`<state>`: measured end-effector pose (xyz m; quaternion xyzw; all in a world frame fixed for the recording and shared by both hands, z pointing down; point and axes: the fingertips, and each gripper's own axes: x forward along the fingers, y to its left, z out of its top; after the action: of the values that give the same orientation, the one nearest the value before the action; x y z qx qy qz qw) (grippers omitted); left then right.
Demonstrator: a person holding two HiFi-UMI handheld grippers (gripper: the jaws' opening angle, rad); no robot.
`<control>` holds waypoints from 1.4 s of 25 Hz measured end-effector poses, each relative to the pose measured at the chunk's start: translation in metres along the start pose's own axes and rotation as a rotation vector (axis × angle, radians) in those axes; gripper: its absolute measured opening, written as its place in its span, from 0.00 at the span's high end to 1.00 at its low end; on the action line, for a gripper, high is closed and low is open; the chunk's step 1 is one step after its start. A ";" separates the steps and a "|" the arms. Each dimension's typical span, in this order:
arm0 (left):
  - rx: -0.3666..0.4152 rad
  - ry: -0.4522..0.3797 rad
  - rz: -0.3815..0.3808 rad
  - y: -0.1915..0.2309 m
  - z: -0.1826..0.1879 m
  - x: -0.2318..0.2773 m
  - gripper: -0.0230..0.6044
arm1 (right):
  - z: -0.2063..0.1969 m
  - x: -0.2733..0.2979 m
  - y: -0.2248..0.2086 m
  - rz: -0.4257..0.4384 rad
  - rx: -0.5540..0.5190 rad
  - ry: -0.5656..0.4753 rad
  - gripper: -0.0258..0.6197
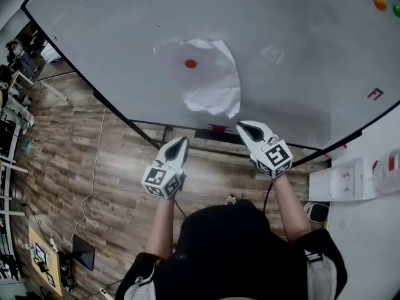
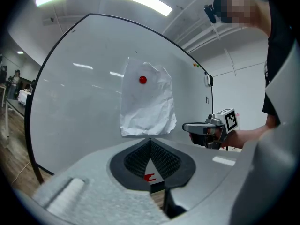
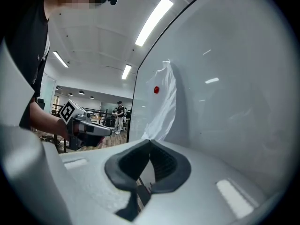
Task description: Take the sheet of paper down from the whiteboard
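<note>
Paper [image 1: 209, 83]: pinned on whiteboard [image 1: 300, 55] by red magnet [image 1: 190, 64].
Left gripper [image 1: 185, 140]: clenched, empty, near whiteboard's lower edge.
Right gripper [image 1: 239, 126]: clenched, empty, there too.

Sheet of paper [image 1: 209, 83]: on whiteboard [image 1: 112, 36], magnet [image 1: 190, 64] on its upper part. Left gripper [image 1: 181, 141], right gripper [image 1: 242, 127]: side by side before the board, below the sheet.

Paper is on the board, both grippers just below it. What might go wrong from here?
A single magnet pins the crumpled paper; tugging its lower edge might tear it. The freed magnet might fall. Left gripper and right gripper are shut, so they might only nudge the paper.
</note>
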<state>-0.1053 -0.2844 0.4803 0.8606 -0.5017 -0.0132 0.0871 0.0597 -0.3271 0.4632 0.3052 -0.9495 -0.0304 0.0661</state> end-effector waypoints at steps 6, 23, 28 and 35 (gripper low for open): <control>0.029 -0.010 0.045 -0.002 0.008 0.008 0.95 | 0.013 -0.006 -0.016 0.047 0.037 -0.053 0.96; 0.215 -0.071 0.139 0.005 0.058 0.033 0.95 | 0.032 0.007 -0.050 0.066 0.121 -0.101 0.87; 0.262 -0.062 0.113 0.015 0.066 0.048 0.94 | 0.039 0.020 -0.048 0.074 0.182 -0.113 0.87; 0.360 -0.070 0.068 0.021 0.082 0.077 0.94 | 0.031 0.033 -0.044 0.092 0.204 -0.069 0.88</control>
<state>-0.0945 -0.3729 0.4078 0.8438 -0.5275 0.0497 -0.0854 0.0538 -0.3820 0.4314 0.2653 -0.9623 0.0591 0.0032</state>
